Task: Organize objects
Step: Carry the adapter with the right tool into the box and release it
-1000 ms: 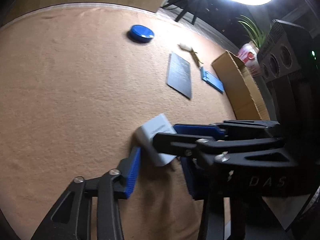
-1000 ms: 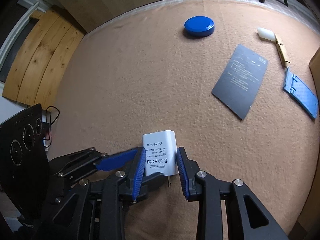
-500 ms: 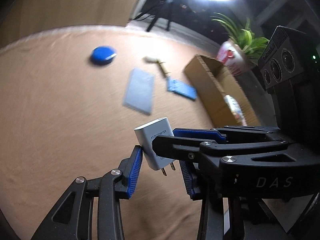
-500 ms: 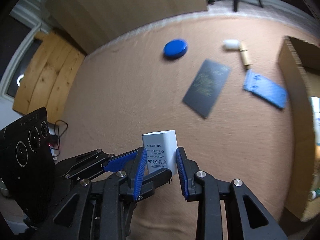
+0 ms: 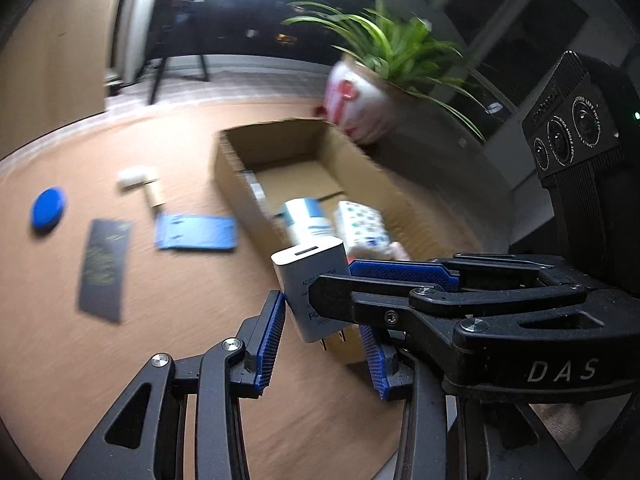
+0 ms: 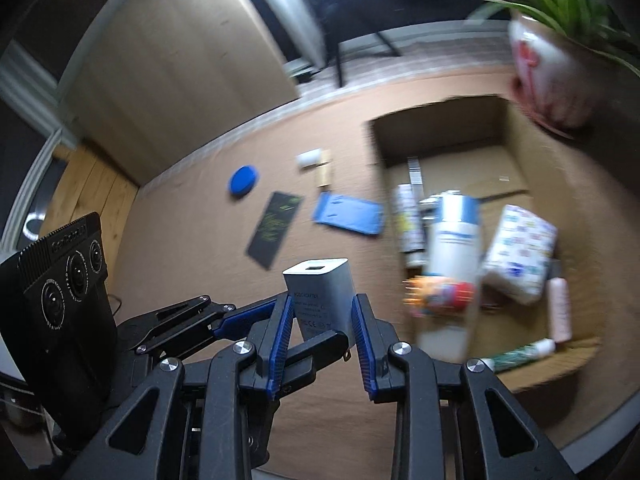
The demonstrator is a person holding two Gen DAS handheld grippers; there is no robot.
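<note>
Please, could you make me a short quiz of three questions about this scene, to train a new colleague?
1. True or false: the white power adapter rests on the tan cloth.
2. Which thing on the cloth lies nearest to the cardboard box? A) blue round lid B) blue flat plastic piece C) black card
3. What stands just behind the box?

Key
1. False: the left gripper and the right gripper both clamp it above the cloth.
2. B
3. A potted plant.
</note>
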